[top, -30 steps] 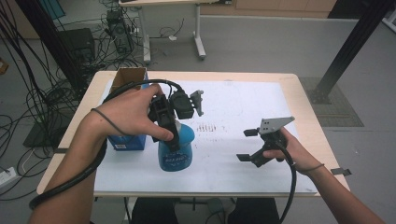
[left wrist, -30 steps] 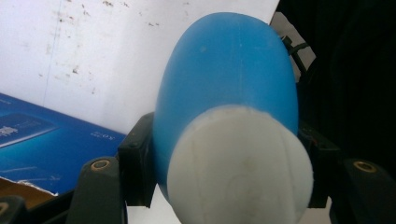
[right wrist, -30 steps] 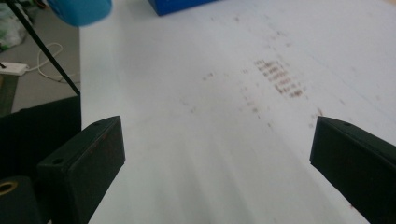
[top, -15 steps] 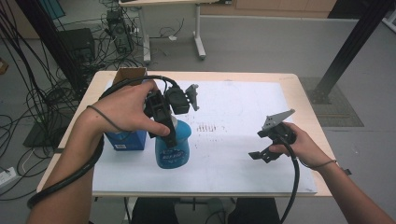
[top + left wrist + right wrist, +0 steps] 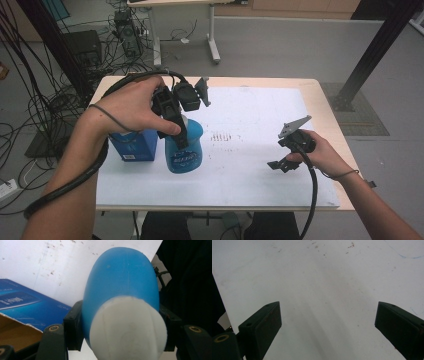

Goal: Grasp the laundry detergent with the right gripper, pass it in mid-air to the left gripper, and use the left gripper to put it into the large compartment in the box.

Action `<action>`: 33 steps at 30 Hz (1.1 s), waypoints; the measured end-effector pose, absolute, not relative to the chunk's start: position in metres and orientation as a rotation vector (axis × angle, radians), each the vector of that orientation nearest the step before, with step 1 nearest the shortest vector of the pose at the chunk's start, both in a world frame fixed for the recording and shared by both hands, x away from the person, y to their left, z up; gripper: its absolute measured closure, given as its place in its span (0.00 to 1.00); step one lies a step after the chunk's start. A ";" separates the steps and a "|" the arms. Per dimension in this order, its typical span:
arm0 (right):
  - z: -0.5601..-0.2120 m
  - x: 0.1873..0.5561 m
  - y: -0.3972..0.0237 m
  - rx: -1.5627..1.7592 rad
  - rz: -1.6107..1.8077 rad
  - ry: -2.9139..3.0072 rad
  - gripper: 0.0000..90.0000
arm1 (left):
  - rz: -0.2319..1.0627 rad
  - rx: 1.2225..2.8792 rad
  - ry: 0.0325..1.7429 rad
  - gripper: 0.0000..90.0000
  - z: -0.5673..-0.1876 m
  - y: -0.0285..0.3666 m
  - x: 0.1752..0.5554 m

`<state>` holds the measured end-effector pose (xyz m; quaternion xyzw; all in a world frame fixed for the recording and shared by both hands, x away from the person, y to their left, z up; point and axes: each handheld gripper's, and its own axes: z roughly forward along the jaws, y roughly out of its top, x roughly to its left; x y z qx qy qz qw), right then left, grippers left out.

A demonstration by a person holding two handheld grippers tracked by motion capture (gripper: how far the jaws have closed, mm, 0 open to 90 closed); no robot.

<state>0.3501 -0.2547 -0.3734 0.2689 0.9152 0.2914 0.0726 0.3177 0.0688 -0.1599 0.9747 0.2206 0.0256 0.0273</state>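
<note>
A blue bottle with a white cap is upright at the left of the white sheet. My left gripper comes down on it from above and is shut on its upper part. The left gripper view shows both black jaws of the left gripper pressing on the bottle's sides just below the cap. My right gripper hovers low over the sheet at the right, open. Its jaws narrowed a little in the last second and nothing lies between them in the right gripper view.
A blue cardboard box with an open top stands right beside the bottle on its left. The white sheet covers most of the wooden table. Cables and desk legs lie on the floor behind.
The right hand has shifted slightly to the right. The left gripper keeps its hold on the bottle in nearly the same spot.
</note>
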 end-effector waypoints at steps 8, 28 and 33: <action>-0.376 0.352 -0.255 0.820 0.843 2.748 0.09 | 0.089 2.970 0.787 0.41 -0.142 0.069 0.324; -0.375 0.354 -0.261 0.860 0.828 2.717 0.09 | 0.177 2.776 1.189 0.41 -0.101 0.076 0.344; -0.375 0.355 -0.261 0.861 0.820 2.717 0.09 | 0.233 2.719 1.267 0.41 -0.094 0.083 0.355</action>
